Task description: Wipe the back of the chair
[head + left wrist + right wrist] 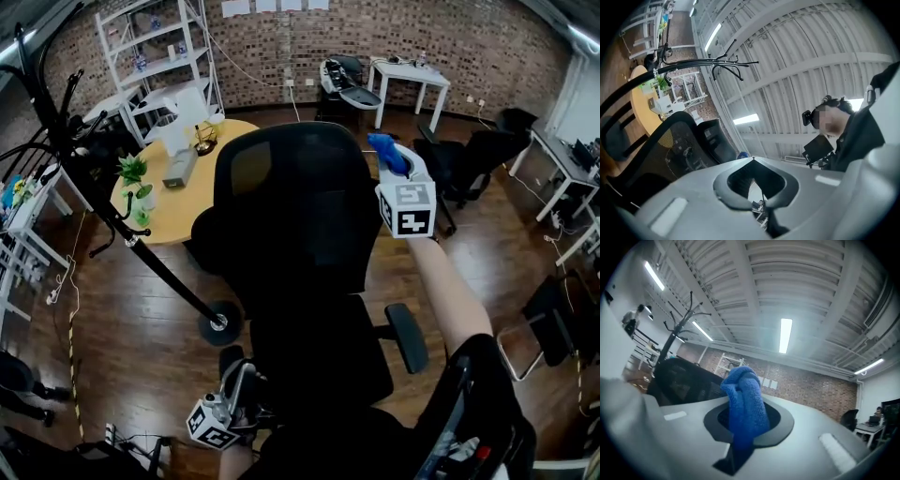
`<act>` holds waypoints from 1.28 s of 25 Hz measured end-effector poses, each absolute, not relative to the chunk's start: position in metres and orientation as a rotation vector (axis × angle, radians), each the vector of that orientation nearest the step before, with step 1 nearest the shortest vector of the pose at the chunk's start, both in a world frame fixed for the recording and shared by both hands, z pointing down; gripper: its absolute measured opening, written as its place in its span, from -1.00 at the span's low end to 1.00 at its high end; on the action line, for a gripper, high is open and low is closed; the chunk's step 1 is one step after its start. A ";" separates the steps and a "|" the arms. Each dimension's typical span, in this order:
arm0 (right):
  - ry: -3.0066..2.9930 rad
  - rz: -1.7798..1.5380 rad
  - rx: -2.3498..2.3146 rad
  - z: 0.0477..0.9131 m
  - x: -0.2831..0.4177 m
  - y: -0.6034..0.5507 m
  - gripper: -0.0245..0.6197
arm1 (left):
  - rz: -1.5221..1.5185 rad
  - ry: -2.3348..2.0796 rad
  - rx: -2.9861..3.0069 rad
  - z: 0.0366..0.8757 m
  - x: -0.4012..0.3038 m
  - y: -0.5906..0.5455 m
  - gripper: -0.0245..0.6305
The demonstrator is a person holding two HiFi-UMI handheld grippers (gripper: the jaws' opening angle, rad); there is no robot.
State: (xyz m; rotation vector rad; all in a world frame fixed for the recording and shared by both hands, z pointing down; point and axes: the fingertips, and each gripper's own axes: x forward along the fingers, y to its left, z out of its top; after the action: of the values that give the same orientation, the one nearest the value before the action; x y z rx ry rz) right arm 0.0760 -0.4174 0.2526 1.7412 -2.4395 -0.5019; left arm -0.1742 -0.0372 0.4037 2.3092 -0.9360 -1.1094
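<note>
The black office chair stands in the middle of the head view, its mesh back (291, 202) facing me. My right gripper (392, 159) is raised at the back's upper right edge and is shut on a blue cloth (385, 150). In the right gripper view the cloth (744, 394) sticks up bunched between the jaws, and the chair back (682, 380) lies to the left. My left gripper (225, 411) hangs low beside the seat (319, 356), near my body. In the left gripper view its jaws meet at the tip with nothing between them, pointing past the mesh back (670, 145).
A round wooden table (178, 216) with plants and a box stands behind the chair at left. A black coat rack leans across, its base (220, 325) on the floor. White shelving (155, 47), a white desk (408, 75) and other black chairs (469, 159) line the room.
</note>
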 end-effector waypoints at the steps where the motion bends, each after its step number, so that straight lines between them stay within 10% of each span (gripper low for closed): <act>1: -2.513 -0.514 1.670 0.251 0.054 -0.406 -0.81 | -1.106 -0.940 2.307 0.404 -0.174 -0.037 -0.94; 16: -2.970 -0.184 0.751 0.336 -0.252 -0.313 -0.81 | -1.203 -1.372 2.183 0.402 -0.251 0.034 -0.94; 32: -2.663 0.038 1.528 0.384 0.021 -0.428 -0.81 | -1.114 -1.042 2.305 0.400 -0.191 -0.019 -0.94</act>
State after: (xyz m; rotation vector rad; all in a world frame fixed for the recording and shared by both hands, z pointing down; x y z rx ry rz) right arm 0.0205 -0.4284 0.3837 1.5280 -2.6633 0.0379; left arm -0.1913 -0.0186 0.4003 2.3049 -1.0418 -1.1142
